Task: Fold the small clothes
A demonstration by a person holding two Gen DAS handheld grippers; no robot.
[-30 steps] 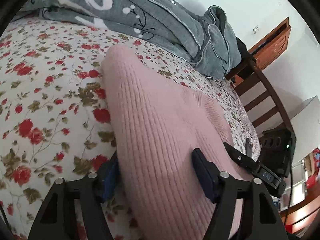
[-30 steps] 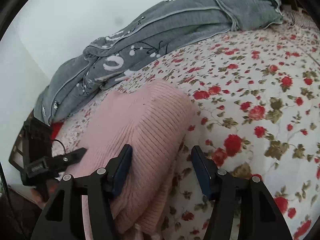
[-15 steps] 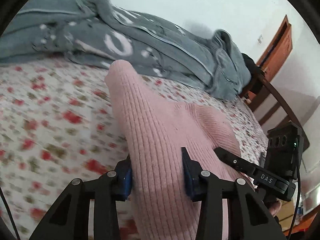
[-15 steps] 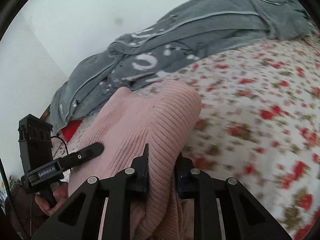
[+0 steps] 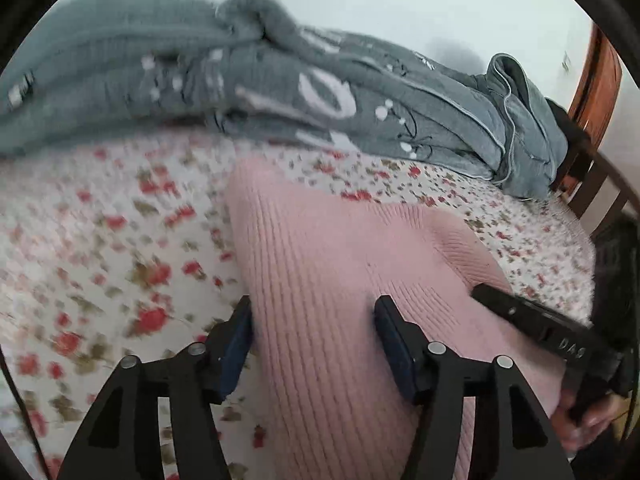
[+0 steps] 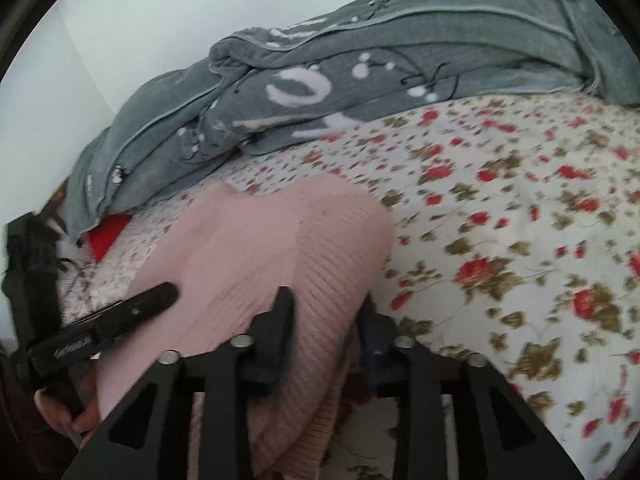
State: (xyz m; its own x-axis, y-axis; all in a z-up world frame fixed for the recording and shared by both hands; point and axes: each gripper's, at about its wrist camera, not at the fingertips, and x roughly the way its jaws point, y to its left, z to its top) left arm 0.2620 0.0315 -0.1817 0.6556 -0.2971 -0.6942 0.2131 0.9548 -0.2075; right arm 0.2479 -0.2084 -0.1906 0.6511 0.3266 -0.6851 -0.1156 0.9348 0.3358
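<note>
So the bed [image 5: 100,248] has a white sheet with little red roses and olive leaves all over it. A pink ribbed sweater [image 5: 340,272] lies folded on it, lower middle of both views. Along the top of the frame a rumpled grey blanket [image 6: 360,80] with white markings is bunched up against the pale wall, resting on the sheet.
</note>
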